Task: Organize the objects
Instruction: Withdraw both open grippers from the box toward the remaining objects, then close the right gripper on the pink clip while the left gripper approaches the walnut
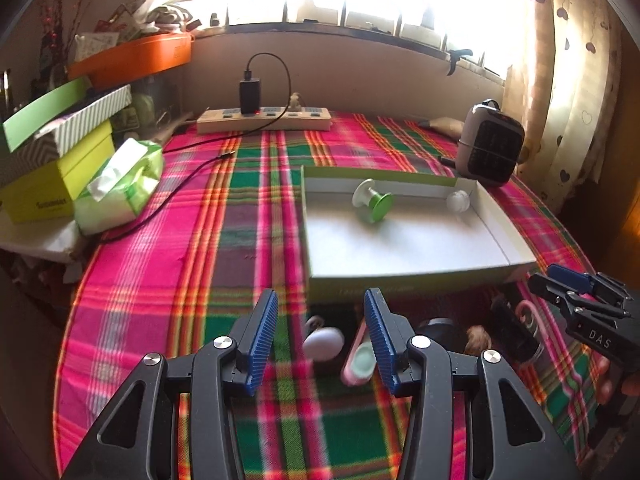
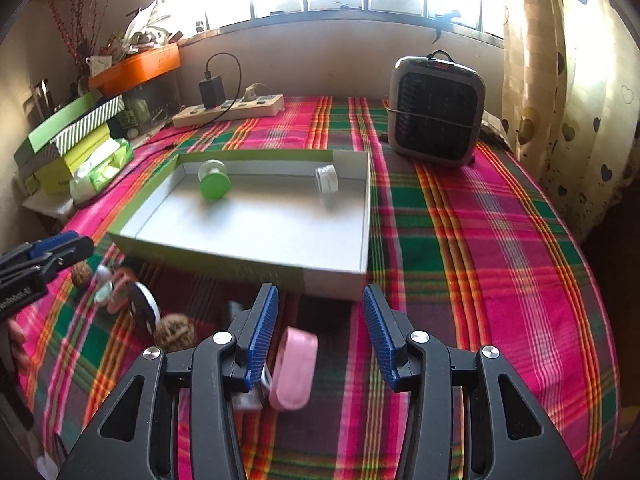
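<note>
The pink case [image 2: 294,368] lies on the plaid table [image 2: 500,240] just before the tray's [image 2: 366,216] near wall, long axis running toward that wall. It is pale pink, rounded, flat. Right gripper [image 2: 320,330] hangs released above it; left gripper [image 1: 322,332] likewise released. Open cloth reaches the table's right edge.

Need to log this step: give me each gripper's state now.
Left gripper: open, holding nothing.
Right gripper: open, holding nothing; pink clip lies below its fingers.
</note>
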The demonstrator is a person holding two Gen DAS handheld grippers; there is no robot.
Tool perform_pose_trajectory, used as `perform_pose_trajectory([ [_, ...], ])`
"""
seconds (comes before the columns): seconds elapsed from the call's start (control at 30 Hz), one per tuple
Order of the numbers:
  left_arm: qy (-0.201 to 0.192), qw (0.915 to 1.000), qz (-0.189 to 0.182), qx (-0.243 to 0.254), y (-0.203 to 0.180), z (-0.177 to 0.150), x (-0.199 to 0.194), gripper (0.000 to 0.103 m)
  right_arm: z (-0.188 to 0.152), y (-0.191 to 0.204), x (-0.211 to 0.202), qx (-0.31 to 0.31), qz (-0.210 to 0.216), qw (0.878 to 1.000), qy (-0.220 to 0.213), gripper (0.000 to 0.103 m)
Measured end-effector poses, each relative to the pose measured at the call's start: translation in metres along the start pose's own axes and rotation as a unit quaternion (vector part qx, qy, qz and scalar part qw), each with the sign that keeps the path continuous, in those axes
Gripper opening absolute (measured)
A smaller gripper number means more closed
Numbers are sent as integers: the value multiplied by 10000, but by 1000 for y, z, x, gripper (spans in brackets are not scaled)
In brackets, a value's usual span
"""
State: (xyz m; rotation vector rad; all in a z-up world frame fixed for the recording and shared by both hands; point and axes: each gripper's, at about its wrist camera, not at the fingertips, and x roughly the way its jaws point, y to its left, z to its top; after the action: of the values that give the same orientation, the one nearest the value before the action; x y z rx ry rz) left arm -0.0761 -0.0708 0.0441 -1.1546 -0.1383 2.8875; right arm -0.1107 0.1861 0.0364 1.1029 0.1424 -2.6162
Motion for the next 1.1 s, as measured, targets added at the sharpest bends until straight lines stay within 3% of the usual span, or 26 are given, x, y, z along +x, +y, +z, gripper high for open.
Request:
perform_pose_trajectory([
  [0.47,185,9995,-42,-235,21,-32,-7,43,-25,-11,-6,273,58,9996,89,46],
  [1.1,275,9986,160,-413,37,-35,1,44,-32,-3,-9,58,359,9992,162,46],
])
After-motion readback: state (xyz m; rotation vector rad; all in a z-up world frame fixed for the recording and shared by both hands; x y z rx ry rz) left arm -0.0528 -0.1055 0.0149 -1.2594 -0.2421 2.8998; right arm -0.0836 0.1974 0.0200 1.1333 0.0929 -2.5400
